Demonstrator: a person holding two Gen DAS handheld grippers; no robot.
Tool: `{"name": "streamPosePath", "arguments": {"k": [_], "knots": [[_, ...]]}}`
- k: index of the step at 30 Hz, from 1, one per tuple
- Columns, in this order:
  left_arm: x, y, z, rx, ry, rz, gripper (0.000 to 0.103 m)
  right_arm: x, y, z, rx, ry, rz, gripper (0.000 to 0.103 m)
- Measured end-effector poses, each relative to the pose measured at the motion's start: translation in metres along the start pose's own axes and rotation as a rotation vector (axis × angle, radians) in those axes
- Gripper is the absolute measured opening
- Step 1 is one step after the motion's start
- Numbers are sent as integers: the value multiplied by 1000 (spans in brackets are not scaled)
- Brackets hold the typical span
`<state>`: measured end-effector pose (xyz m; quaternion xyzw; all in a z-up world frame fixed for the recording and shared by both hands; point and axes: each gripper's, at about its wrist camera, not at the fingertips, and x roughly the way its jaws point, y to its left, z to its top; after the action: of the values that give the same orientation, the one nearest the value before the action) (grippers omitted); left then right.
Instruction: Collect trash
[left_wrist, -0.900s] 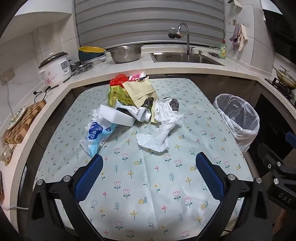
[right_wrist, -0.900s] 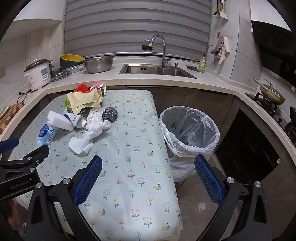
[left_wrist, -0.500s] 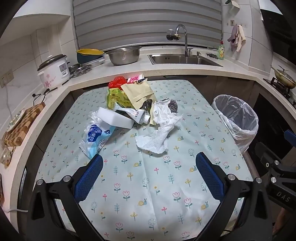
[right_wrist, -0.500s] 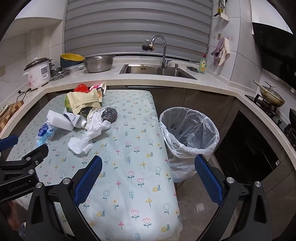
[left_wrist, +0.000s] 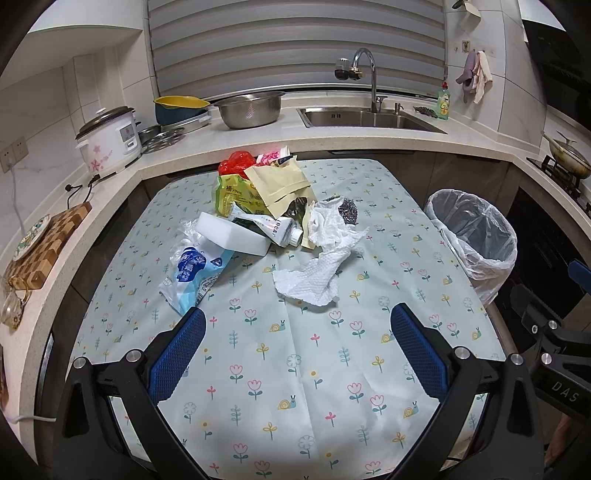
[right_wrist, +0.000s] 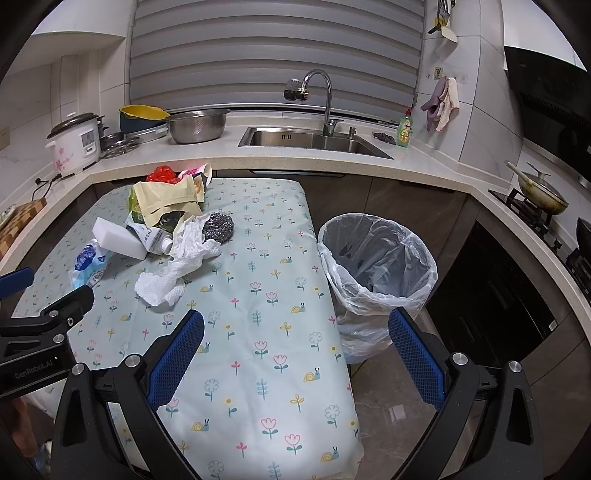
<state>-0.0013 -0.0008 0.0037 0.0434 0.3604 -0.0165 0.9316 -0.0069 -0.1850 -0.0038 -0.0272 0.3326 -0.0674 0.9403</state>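
Observation:
A heap of trash lies on the flowered tablecloth: crumpled white paper towel, blue-and-white plastic bag, white foam block, squeezed tube, beige pouch, steel scourer, yellow-green packet, red bag. A bin with a clear liner stands right of the table. My left gripper is open and empty above the near cloth. My right gripper is open and empty over the table's right edge.
A counter wraps the back and sides with a rice cooker, steel bowl, yellow-blue basin, sink and tap, dish soap. A cutting board lies left. A stove with a pan is right.
Both grippers have drifted slightly; the trash heap sits a little lower in the left view. Nothing on the table has moved, and both grippers stay open.

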Motion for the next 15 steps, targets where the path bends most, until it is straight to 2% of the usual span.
{"name": "streamPosePath", "arguments": {"k": [15], "knots": [[1, 3, -1, -4, 0, -3, 96, -3, 1, 0, 1, -2, -11, 96]]}}
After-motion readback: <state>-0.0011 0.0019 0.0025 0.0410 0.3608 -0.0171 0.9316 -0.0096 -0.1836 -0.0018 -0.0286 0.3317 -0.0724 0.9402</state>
